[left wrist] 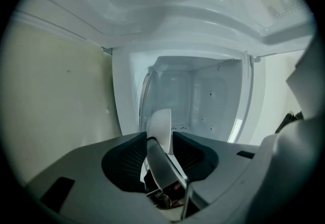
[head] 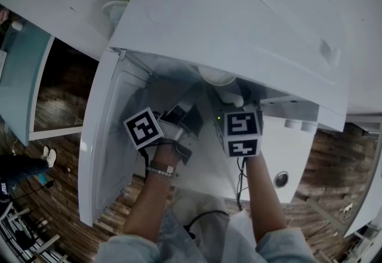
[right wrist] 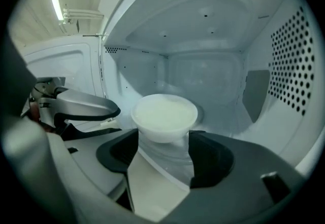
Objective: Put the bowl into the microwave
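The white bowl stands upright on the floor of the open microwave; in the head view only its rim shows under the microwave's top. My right gripper reaches into the opening and is open, its dark pads flanking the bowl's near lower side without visibly pressing it. My left gripper is at the left of the opening, pointing level. It is shut on a thin white piece with a grey strip behind it, which I cannot identify.
The microwave door hangs open to the left. The cavity's right wall is perforated. A knob sits on the front panel at the right. A black cable trails below my right hand. Wooden floor lies below.
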Demonstrator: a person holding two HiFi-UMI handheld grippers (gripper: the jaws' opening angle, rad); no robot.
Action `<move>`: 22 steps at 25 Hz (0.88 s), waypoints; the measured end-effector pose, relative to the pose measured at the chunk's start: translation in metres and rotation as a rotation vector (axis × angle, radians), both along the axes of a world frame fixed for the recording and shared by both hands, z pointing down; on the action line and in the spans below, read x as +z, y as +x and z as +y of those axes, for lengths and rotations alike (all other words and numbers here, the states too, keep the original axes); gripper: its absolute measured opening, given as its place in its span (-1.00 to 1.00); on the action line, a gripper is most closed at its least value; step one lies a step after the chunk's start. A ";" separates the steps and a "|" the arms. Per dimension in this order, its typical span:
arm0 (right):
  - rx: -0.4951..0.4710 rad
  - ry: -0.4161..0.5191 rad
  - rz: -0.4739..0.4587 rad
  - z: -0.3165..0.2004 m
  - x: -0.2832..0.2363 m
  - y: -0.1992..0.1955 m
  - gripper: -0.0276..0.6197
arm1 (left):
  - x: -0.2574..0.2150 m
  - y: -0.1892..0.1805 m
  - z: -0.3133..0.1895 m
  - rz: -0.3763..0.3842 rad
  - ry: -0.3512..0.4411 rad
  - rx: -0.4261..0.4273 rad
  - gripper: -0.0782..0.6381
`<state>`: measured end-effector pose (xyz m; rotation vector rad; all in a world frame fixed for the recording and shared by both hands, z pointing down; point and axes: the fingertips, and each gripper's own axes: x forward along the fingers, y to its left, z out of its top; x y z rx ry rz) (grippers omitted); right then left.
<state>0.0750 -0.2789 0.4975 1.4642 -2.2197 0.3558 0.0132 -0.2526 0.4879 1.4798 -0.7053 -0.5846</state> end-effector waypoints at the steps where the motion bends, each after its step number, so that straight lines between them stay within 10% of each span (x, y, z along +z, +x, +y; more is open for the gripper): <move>1: -0.003 -0.001 0.001 -0.001 0.000 -0.001 0.08 | 0.000 0.000 0.000 -0.001 -0.002 0.001 -0.36; 12: -0.053 0.000 -0.033 0.013 -0.009 -0.005 0.18 | 0.001 0.007 -0.004 -0.010 -0.010 0.013 -0.44; 22: 0.014 0.030 -0.042 0.019 -0.009 0.008 -0.37 | 0.004 0.003 0.005 -0.040 -0.013 0.014 -0.55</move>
